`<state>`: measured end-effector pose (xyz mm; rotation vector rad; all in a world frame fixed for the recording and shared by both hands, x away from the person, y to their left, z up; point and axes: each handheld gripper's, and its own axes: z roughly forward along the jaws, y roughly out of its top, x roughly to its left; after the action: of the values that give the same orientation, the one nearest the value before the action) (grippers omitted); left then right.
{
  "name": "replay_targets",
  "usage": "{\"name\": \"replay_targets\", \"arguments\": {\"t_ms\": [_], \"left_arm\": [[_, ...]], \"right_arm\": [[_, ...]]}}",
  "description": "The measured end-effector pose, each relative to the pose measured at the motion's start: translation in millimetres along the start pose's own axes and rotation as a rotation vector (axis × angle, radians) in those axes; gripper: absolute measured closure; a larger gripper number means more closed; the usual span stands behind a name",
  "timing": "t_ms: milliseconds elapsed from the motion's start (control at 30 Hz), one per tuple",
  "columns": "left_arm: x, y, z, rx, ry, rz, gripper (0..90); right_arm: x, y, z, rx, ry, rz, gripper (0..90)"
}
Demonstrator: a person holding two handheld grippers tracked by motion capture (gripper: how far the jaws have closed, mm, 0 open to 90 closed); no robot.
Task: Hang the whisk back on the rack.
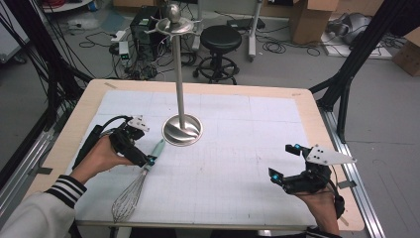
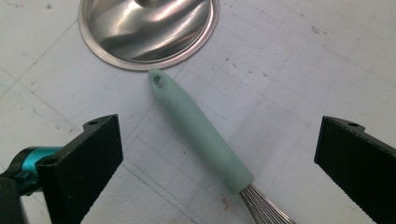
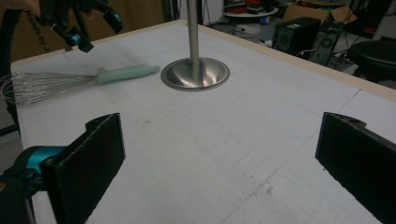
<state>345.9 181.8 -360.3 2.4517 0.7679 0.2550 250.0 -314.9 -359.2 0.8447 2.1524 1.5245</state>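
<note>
A whisk with a mint-green handle (image 1: 157, 148) lies on the white mat, its wire head (image 1: 126, 201) toward the front edge. My left gripper (image 1: 146, 147) hovers open over the handle (image 2: 196, 128), one jaw on each side and neither touching it. The handle's holed end points at the steel stand's round base (image 2: 149, 32). The stand (image 1: 183, 130) has a tall pole with a hooked top (image 1: 171, 25). My right gripper (image 1: 285, 160) is open over bare mat at the front right, nothing between its jaws. From the right gripper view (image 3: 219, 140) the whisk (image 3: 123, 73) lies far left.
The white gridded mat (image 1: 237, 148) covers a wooden table (image 1: 317, 129). Behind the table are a black stool (image 1: 221, 39), cables, a computer case and cardboard boxes. Black frame legs (image 1: 346, 74) stand at the right. The left gripper (image 3: 95, 30) hangs above the whisk in the right gripper view.
</note>
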Motion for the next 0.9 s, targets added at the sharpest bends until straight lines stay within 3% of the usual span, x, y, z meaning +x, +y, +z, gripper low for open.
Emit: {"name": "replay_targets", "arguments": {"t_ms": [400, 433, 633, 800, 833, 900], "left_arm": [[0.4, -8.4, 21.3, 0.053, -0.022, -0.022, 1.7], [-0.8, -11.3, 26.6, 0.055, -0.028, -0.045, 1.7], [-0.2, -15.7, 36.4, 0.102, -0.035, -0.039, 1.7], [-2.1, -17.5, 40.5, 0.114, -0.045, -0.048, 2.2], [-1.5, -17.8, 41.2, 0.128, -0.053, -0.028, 2.2], [-2.4, -18.2, 42.6, 0.133, -0.049, -0.030, 2.2]], "right_arm": [[-0.9, 0.1, -4.5, -0.011, -0.004, 0.002, 0.5], [-1.3, 0.2, -4.6, -0.013, -0.006, -0.001, 0.5], [-0.8, 0.1, -4.2, -0.010, -0.002, 0.001, 0.5], [-0.9, -0.3, -4.5, -0.010, -0.003, 0.001, 0.5], [-1.0, -0.3, -5.0, -0.011, -0.006, 0.002, 0.5], [-0.7, -0.4, -5.2, -0.011, -0.004, 0.001, 0.5]]}}
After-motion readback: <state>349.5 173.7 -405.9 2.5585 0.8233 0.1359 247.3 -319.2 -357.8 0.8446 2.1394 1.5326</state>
